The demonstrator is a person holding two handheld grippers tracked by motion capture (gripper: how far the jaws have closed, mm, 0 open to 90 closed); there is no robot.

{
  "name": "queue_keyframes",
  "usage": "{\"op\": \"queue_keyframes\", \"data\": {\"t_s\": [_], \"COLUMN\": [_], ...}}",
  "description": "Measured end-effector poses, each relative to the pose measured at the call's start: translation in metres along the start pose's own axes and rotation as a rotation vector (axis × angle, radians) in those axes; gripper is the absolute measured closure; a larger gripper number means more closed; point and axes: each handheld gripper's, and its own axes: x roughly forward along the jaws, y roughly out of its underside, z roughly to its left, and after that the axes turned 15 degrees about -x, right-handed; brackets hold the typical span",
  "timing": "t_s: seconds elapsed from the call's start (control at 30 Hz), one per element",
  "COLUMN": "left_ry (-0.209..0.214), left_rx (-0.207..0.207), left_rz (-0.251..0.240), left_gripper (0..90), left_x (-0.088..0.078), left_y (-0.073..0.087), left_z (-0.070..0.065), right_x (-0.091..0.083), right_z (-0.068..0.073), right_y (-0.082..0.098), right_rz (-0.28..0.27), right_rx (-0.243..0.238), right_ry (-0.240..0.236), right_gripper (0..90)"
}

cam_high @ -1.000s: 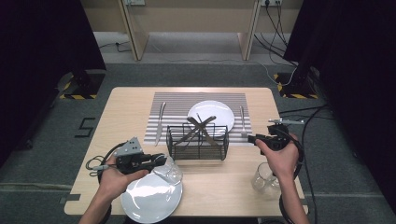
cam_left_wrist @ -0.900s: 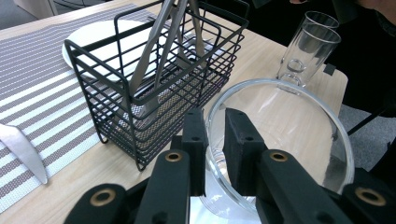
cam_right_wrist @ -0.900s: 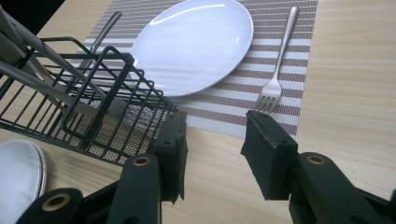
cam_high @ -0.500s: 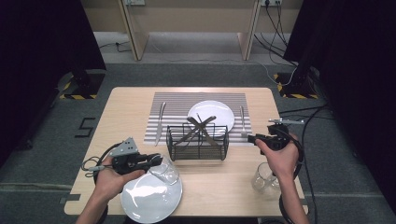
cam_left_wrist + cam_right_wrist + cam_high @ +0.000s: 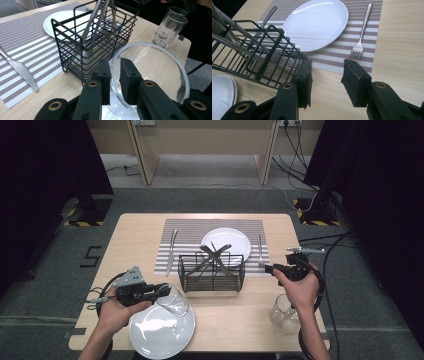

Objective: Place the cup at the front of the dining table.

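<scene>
Left gripper (image 5: 114,75) jaws clamped on bowl (image 5: 150,80) rim, holding it tilted over plate (image 5: 161,332). Right gripper (image 5: 325,75) jaws apart, empty, idling near fork (image 5: 359,45).

A clear glass bowl (image 5: 171,301), tilted and lifted by its rim, hangs partly over the near white plate (image 5: 161,332) at the table's front-left.

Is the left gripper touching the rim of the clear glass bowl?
Touching. In the left gripper view, the left gripper has its two black jaws closed on the clear glass bowl, one jaw on each side of its rim.
</scene>
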Motion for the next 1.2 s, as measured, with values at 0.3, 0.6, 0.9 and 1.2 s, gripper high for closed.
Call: {"op": "queue_keyframes", "data": {"t_s": [0.3,0.6,0.9,1.2], "left_ry": [-0.006,-0.019,-0.027,-0.039], "left_rx": [-0.003,-0.006,-0.011,-0.011], "left_rz": [0.002,0.000,-0.002,-0.002], "left_gripper": [78.6,78.5,78.6,78.5], "left_x": [-0.0017,-0.0046,-0.0078,-0.0088], "left_y": [0.0004,0.0001,0.0000,-0.0004], "left_z": [0.0018,0.0041,0.0063,0.0080], "right_x": [-0.0005,-0.0010,-0.0012,-0.0017], "right_z": [0.0000,-0.0003,-0.0002,-0.0004], "right_y": [0.0000,0.0000,-0.0001,-0.0003], "right_rz": [-0.001,-0.005,-0.006,-0.008], "right_rx": [0.005,0.002,0.003,0.003], "right_ry": [-0.001,0.001,0.001,0.002], "right_gripper": [58.8,58.8,58.9,58.9]}}
